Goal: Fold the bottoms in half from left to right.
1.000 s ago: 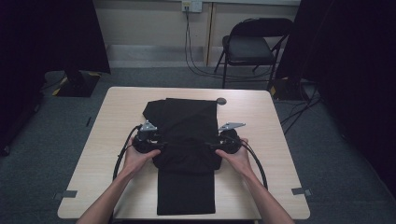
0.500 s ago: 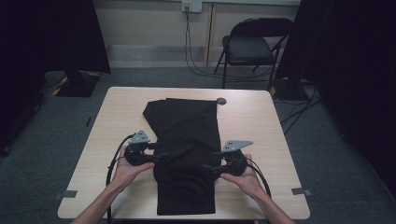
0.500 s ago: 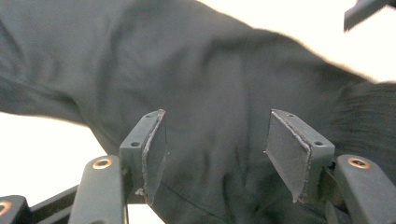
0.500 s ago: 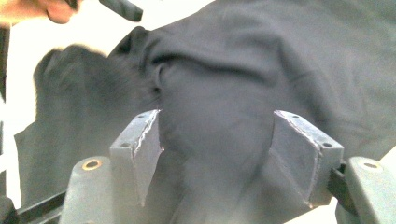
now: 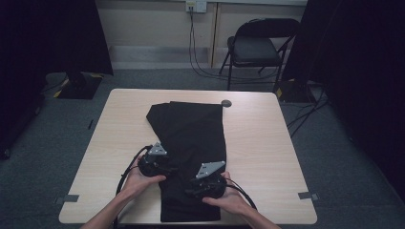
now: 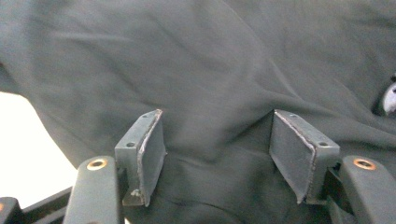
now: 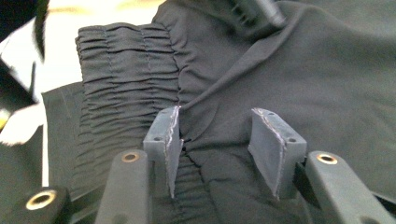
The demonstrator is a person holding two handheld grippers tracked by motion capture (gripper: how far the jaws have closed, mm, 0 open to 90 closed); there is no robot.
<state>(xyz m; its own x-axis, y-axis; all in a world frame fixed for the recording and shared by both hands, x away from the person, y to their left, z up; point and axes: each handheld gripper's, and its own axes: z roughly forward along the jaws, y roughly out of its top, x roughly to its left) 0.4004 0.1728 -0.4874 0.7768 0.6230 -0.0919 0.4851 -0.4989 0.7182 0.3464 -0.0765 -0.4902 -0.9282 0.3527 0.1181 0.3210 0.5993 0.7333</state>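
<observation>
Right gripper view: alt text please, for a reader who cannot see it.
The right gripper points its two fingers at black trousers, with a fold of cloth between them beside the gathered elastic waistband. Pale table shows at upper left.

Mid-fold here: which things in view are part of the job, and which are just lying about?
In the job:
black garment, spread on the table
left gripper, jaws apart over the cloth
right gripper, jaws apart over the gathered waistband

Lying about:
small round dark object at the table's far edge
folding chair
wall cables
</observation>
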